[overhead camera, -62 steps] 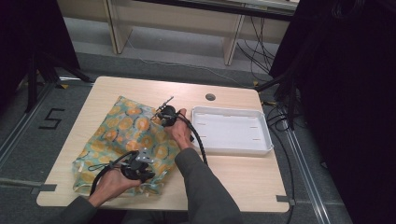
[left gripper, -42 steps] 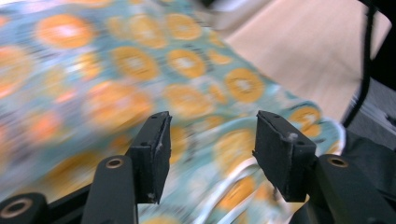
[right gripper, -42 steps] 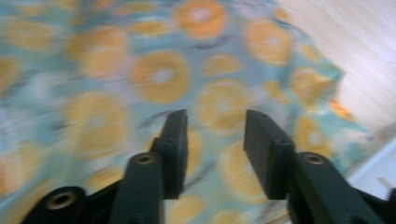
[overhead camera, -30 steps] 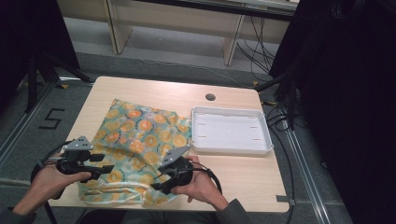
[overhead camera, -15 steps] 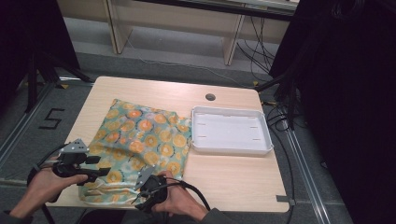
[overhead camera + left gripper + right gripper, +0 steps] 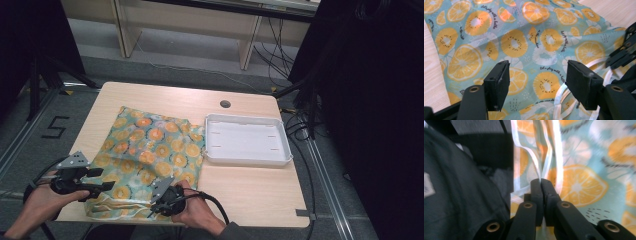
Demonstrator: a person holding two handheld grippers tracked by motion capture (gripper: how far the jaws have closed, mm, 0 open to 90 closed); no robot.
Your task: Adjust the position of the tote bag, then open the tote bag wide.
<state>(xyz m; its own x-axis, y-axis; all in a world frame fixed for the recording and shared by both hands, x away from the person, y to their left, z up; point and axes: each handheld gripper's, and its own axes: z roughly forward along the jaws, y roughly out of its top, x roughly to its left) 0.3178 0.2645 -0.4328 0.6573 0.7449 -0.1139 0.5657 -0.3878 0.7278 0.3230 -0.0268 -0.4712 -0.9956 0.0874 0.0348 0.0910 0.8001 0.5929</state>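
Note:
A teal cloth bag (image 6: 150, 150) printed with orange slices lies flat on the table's left half. My left gripper (image 6: 100, 179) hovers over its near left corner. In the left gripper view its jaws (image 6: 537, 66) stand open above the print with nothing between them, and they have just been opening further. My right gripper (image 6: 155, 209) is at the bag's near edge. Its jaws (image 6: 541, 181) have just closed and are shut on a thin white ribbon handle (image 6: 537, 167). Loops of that ribbon (image 6: 564, 92) lie on the bag beside the right gripper (image 6: 624, 52).
A white rectangular tray (image 6: 247, 159) sits right of the bag, close to its edge. A round cable hole (image 6: 225, 104) lies near the table's far edge. Bare wood (image 6: 250, 190) spreads in front of the tray. Black cables trail from both grippers off the near edge.
The right gripper has slid left and toward the near edge of the bag, and its jaws have shut on the white ribbon. The left gripper has stayed at the near left corner.

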